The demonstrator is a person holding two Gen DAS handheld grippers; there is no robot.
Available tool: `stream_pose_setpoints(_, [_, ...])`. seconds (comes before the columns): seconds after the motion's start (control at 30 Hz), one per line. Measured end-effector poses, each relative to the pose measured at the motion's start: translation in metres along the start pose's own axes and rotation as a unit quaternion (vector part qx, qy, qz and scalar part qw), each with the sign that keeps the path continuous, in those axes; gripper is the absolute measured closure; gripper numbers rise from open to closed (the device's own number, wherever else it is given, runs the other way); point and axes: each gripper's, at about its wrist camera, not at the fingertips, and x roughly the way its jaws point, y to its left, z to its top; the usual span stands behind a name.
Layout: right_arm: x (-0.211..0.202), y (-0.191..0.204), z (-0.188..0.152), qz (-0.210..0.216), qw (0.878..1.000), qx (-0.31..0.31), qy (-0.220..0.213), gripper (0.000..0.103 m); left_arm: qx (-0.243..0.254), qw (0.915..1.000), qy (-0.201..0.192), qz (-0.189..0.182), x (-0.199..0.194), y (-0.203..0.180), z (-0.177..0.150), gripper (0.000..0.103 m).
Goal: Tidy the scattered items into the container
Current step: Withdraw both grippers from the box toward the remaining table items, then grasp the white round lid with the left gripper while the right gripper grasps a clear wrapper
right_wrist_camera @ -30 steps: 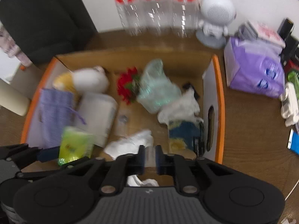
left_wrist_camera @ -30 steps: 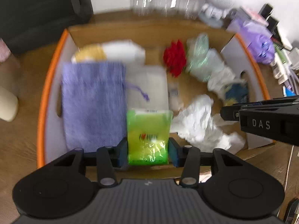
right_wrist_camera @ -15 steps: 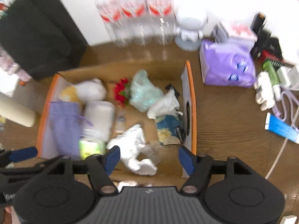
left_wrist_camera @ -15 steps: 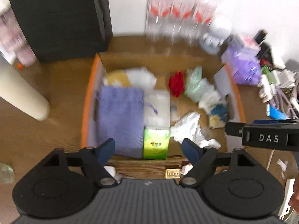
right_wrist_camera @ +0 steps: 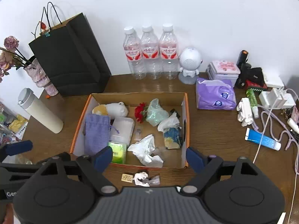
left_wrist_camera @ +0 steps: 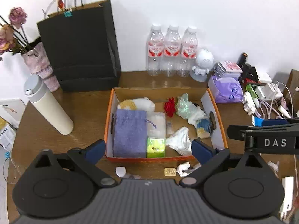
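An orange-edged cardboard box (left_wrist_camera: pixel 108 123) (right_wrist_camera: pixel 186 130) holds a purple pouch (left_wrist_camera: pixel 129 132) (right_wrist_camera: pixel 96 133), a green tissue pack (left_wrist_camera: pixel 155 147) (right_wrist_camera: pixel 117 152), crumpled white plastic (left_wrist_camera: pixel 180 141) (right_wrist_camera: pixel 145 149), a red flower (left_wrist_camera: pixel 169 106) and other items. My left gripper (left_wrist_camera: pixel 148 150) is open and empty, held high in front of the box. My right gripper (right_wrist_camera: pixel 149 158) is open and empty, also above the box's near side. On the table before the box lie a small gold tag (left_wrist_camera: pixel 170 171) (right_wrist_camera: pixel 127 177), a crumpled wrapper (left_wrist_camera: pixel 184 168) (right_wrist_camera: pixel 143 178) and a white pebble-like piece (left_wrist_camera: pixel 121 171).
A cream flask (left_wrist_camera: pixel 49 106), a black paper bag (left_wrist_camera: pixel 80 46), three water bottles (left_wrist_camera: pixel 172 50), a white speaker figure (left_wrist_camera: pixel 202 63) and a purple tissue pack (right_wrist_camera: pixel 214 94) surround the box. Cables, chargers and a blue tube (right_wrist_camera: pixel 262 139) lie to the right.
My left gripper let go of the green tissue pack into the box and opened. My right gripper opened too. Both pulled back and up from the box.
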Motion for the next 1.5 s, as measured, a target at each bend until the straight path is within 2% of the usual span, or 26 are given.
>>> stream_pose_setpoints(0.17, [0.01,-0.008,-0.047,0.038,0.996,0.003,-0.081,0.017,-0.019,0.996,-0.087,0.008,0.004,-0.001,-0.06,0.0])
stream_pose_setpoints(0.27, [0.023,-0.003,-0.084,0.016,0.991,-0.021,-0.13,0.017,-0.01,0.9895,-0.143,0.011,0.014,-0.004,-0.099,0.0])
stream_pose_setpoints(0.33, [0.031,-0.003,-0.112,0.017,0.984,-0.031,-0.175,0.017,-0.007,0.9788,-0.204,0.013,0.02,-0.004,-0.13,0.0])
stream_pose_setpoints(0.4, [0.041,-0.006,-0.142,0.028,0.974,-0.039,-0.22,0.016,0.005,0.9634,-0.268,0.011,0.029,-0.004,-0.165,0.0])
stream_pose_setpoints(0.5, [0.059,-0.007,-0.184,0.017,0.958,-0.057,-0.279,0.015,0.028,0.9506,-0.309,0.019,0.046,-0.009,-0.203,0.0])
stream_pose_setpoints(0.57, [0.072,-0.005,-0.204,0.002,0.954,-0.064,-0.294,0.015,0.031,0.9449,-0.325,0.02,0.057,-0.011,-0.218,0.0])
stream_pose_setpoints(0.73, [0.091,-0.006,-0.225,-0.019,0.954,-0.069,-0.293,0.015,0.024,0.9468,-0.321,0.011,0.067,-0.01,-0.23,0.0])
stream_pose_setpoints(0.83, [0.088,-0.003,-0.238,-0.034,0.953,-0.078,-0.292,0.015,0.018,0.9503,-0.309,0.03,0.064,-0.005,-0.242,0.0])
stream_pose_setpoints(0.87, [0.082,-0.004,-0.249,-0.03,0.952,-0.077,-0.294,0.015,0.016,0.9508,-0.308,0.03,0.059,-0.002,-0.253,0.0])
stream_pose_setpoints(0.93, [0.068,-0.008,-0.279,-0.016,0.951,-0.076,-0.298,0.013,0.012,0.9502,-0.311,0.0,0.049,0.008,-0.284,0.0])
stream_pose_setpoints(1.0, [0.056,-0.009,-0.315,-0.018,0.952,-0.078,-0.297,0.005,0.001,0.9545,-0.297,-0.026,0.039,0.017,-0.32,0.0])
stream_pose_setpoints(1.07, [0.047,-0.009,-0.354,-0.025,0.953,-0.087,-0.289,0.004,-0.007,0.9624,-0.271,-0.019,0.026,0.018,-0.351,0.0])
stream_pose_setpoints(1.17, [0.033,-0.014,-0.397,-0.011,0.96,-0.074,-0.271,0.004,0.015,0.962,-0.271,-0.023,0.001,0.017,-0.389,0.0])
stream_pose_setpoints(1.23, [0.026,-0.019,-0.417,0.007,0.964,-0.061,-0.26,0.004,0.024,0.9631,-0.267,-0.017,-0.006,0.02,-0.403,0.0])
stream_pose_setpoints(1.3, [0.023,-0.019,-0.431,0.012,0.965,-0.061,-0.255,0.004,0.015,0.9674,-0.253,-0.008,-0.006,0.028,-0.405,0.0])
stream_pose_setpoints(1.37, [0.025,-0.018,-0.429,0.005,0.965,-0.068,-0.253,0.004,0.005,0.9696,-0.245,-0.005,-0.001,0.037,-0.397,0.0])
stream_pose_setpoints(1.43, [0.03,-0.015,-0.415,0.017,0.965,-0.081,-0.249,0.008,0.001,0.9707,-0.24,0.001,0.007,0.045,-0.378,0.0])
stream_pose_setpoints(1.5, [0.036,-0.011,-0.396,0.044,0.964,-0.092,-0.245,0.021,0.002,0.9708,-0.24,0.004,0.017,0.053,-0.356,0.0])
